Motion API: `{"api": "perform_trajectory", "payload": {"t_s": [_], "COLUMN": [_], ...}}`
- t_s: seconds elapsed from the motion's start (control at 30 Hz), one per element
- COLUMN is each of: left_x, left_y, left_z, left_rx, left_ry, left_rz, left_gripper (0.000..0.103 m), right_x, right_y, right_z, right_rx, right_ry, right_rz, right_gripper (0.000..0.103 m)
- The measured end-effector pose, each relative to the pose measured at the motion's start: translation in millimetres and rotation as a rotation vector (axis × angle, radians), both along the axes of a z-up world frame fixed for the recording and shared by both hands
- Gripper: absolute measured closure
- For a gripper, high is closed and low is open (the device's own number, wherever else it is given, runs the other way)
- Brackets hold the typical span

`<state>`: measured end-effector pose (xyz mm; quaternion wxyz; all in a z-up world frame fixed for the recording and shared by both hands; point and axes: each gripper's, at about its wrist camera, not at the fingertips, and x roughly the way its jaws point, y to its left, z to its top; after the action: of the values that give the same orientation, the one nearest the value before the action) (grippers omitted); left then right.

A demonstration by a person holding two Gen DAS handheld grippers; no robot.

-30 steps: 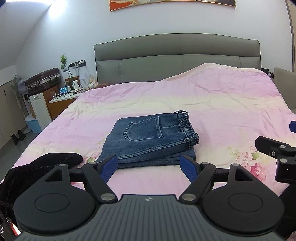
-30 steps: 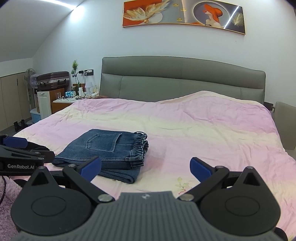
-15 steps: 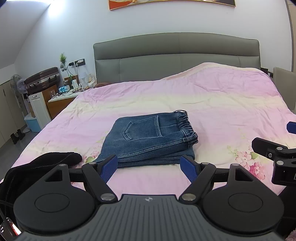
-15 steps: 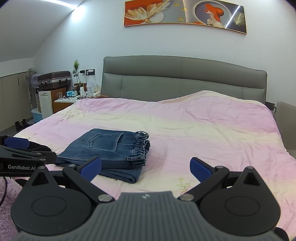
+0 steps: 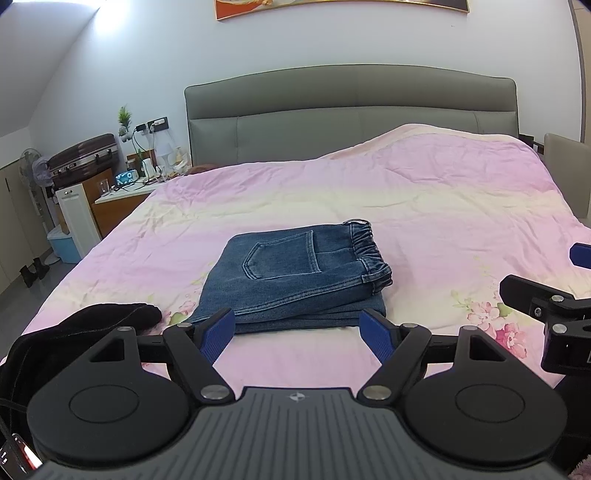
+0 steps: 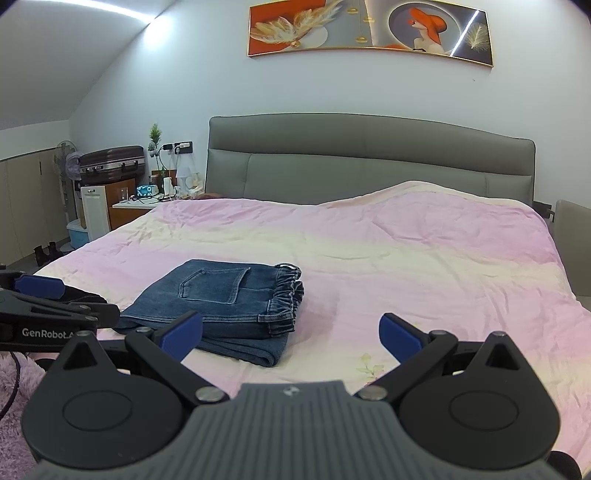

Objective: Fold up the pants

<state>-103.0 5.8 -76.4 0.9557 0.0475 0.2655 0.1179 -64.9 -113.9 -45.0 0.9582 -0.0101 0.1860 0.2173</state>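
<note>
I count one pair of denim pants [image 5: 291,277] on the pink bedspread [image 5: 424,206], already folded into a compact stack with a single back pocket [image 5: 282,258] facing up and the elastic waistband [image 5: 369,247] on the right side. It lies near the foot of the bed, roughly centred ahead of my left gripper [image 5: 297,330] and off to the left of my right gripper [image 6: 291,332].

Both of my two grippers are spread wide and hold nothing. On the left one, the two blue fingertips [image 5: 218,334] hover just short of the near edge of the stack, apart from the cloth. On the right one, the left blue tip [image 6: 183,336] overlaps the stack's near corner in view, though I cannot tell whether it touches; the other tip sits over bare bedspread.

One dark garment [image 5: 92,328] lies bunched at the left edge of the bed, beside the pants. Behind the bed I see one grey headboard [image 6: 369,158], one framed painting [image 6: 369,33] on the wall, and one suitcase [image 6: 110,160] on a cabinet by the nightstand [image 6: 136,205].
</note>
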Motion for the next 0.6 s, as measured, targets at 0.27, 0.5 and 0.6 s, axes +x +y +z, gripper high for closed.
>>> {"api": "perform_trajectory", "payload": {"t_s": [0.27, 0.5, 0.6], "left_x": [0.8, -1.9, -2.0], "left_y": [-0.5, -2.8, -3.6], "left_z": [2.2, 2.5, 2.8], "left_rx": [-0.005, -0.001, -0.001], "left_ry": [-0.009, -0.010, -0.011], "left_rz": [0.007, -0.002, -0.001], "left_gripper": [0.013, 0.013, 0.013], "right_x": [-1.8, -3.0, -3.5], "right_y": [0.1, -0.5, -0.1], "right_z": [0.7, 1.4, 1.3], "right_rx": [0.012, 0.013, 0.013], "right_ry": [-0.007, -0.011, -0.010], "right_rz": [0.021, 0.026, 0.032], "right_gripper": [0.005, 0.005, 0.005]}}
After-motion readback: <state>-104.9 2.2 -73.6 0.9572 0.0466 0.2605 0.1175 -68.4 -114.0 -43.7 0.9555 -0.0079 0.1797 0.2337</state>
